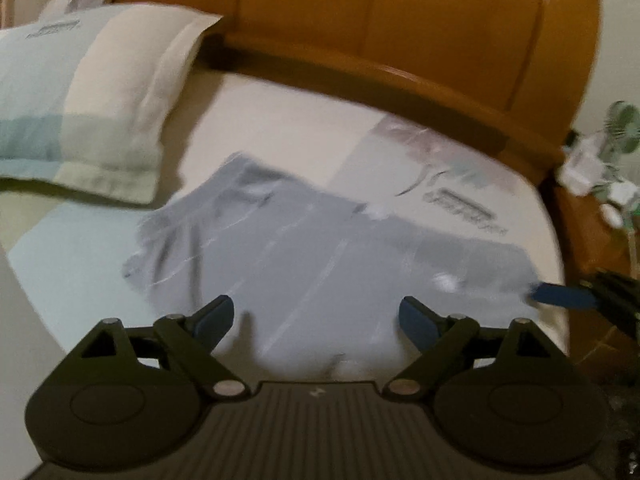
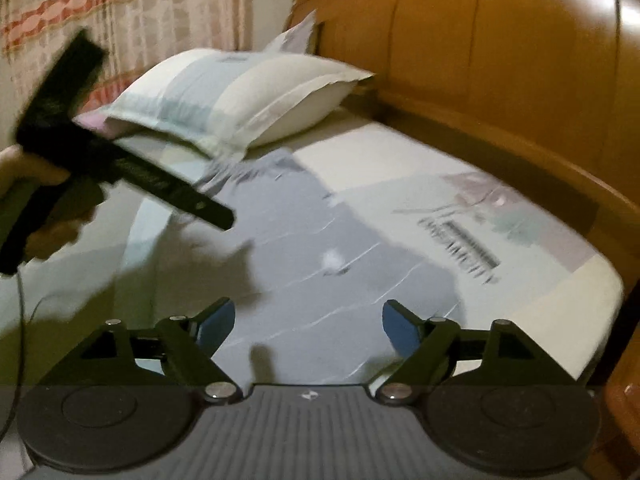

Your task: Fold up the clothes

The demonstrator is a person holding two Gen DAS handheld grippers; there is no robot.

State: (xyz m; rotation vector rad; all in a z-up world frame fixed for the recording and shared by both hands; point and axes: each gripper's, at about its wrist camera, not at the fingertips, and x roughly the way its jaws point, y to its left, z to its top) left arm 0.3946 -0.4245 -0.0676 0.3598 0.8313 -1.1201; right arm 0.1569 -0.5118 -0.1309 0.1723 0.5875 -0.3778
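A grey garment (image 1: 304, 248) with thin white lines lies spread on the bed, rumpled at its far left end. My left gripper (image 1: 316, 320) hovers over its near edge, open, with nothing between its blue pads. My right gripper (image 2: 308, 320) is also open and empty above the same garment (image 2: 320, 240). In the left wrist view, one blue finger (image 1: 564, 296) of the right gripper shows at the garment's right end. In the right wrist view, a hand (image 2: 36, 176) holds the left gripper's black body (image 2: 132, 172) at the left, its fingertips out of sight.
A pale blue and cream pillow (image 1: 92, 100) (image 2: 232, 96) lies at the bed's head. The wooden headboard (image 1: 400, 20) (image 2: 500, 60) runs behind. A small green fan (image 1: 622, 124) and white items stand on a bedside unit at right. A patterned curtain (image 2: 120, 8) hangs at left.
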